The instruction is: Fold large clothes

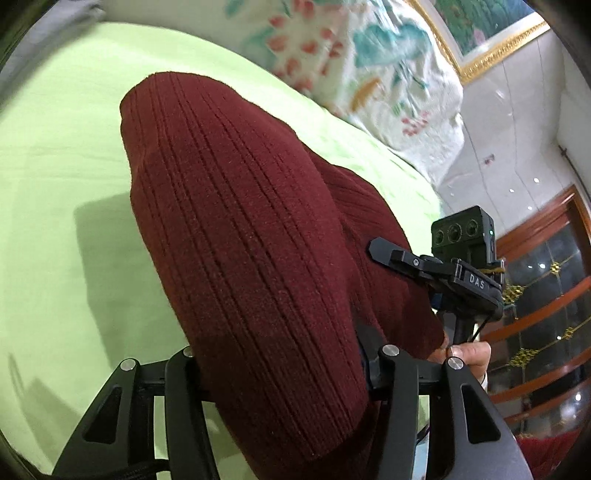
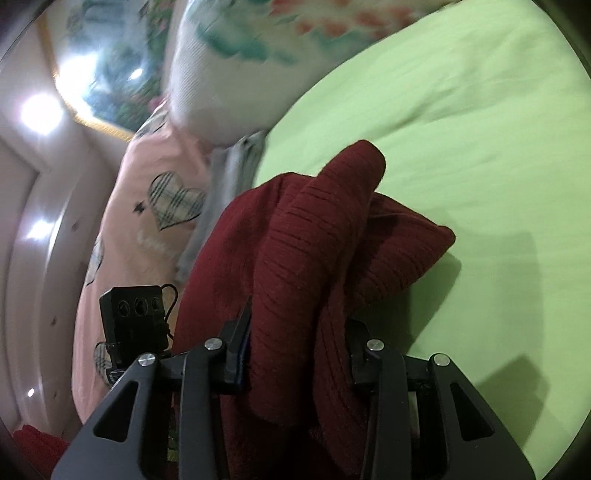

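A dark red ribbed knit sweater (image 1: 243, 236) hangs lifted over the green bed sheet (image 1: 55, 184). In the left wrist view my left gripper (image 1: 284, 369) is shut on the sweater, and the cloth drapes over and hides its fingertips. The right gripper's body and camera (image 1: 461, 266) show at the right of that view, against the sweater's far edge. In the right wrist view my right gripper (image 2: 295, 343) is shut on a bunched fold of the sweater (image 2: 314, 236), which spills forward over the green sheet (image 2: 461, 129). The left gripper's camera block (image 2: 135, 317) shows at the left.
A floral quilt (image 1: 351, 55) lies bundled at the head of the bed. A pink pillow with plaid hearts (image 2: 155, 206) lies at the bed's edge. A gold-framed picture (image 1: 487, 33) hangs on the wall and a wooden glass cabinet (image 1: 546, 295) stands beyond.
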